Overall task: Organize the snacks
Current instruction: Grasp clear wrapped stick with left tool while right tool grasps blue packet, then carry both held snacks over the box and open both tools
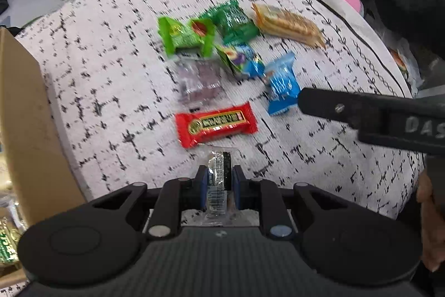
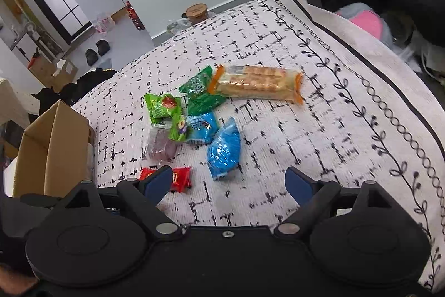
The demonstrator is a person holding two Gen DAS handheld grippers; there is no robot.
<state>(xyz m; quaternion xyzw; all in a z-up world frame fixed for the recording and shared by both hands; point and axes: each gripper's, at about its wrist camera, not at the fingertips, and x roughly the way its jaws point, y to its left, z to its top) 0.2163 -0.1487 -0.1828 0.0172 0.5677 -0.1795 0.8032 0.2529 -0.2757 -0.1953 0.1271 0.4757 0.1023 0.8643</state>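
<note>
red bar (image 2: 178, 178): half hidden | cardboard box (image 1: 25, 130): cut off

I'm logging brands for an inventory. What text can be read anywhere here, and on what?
"DAS", cut off by the frame edge: on the right gripper.
Red snack bar: printed label, too blurred to read.
Green, blue and orange wrappers: print too small or blurred.
Cork lid: marking unreadable.
</note>
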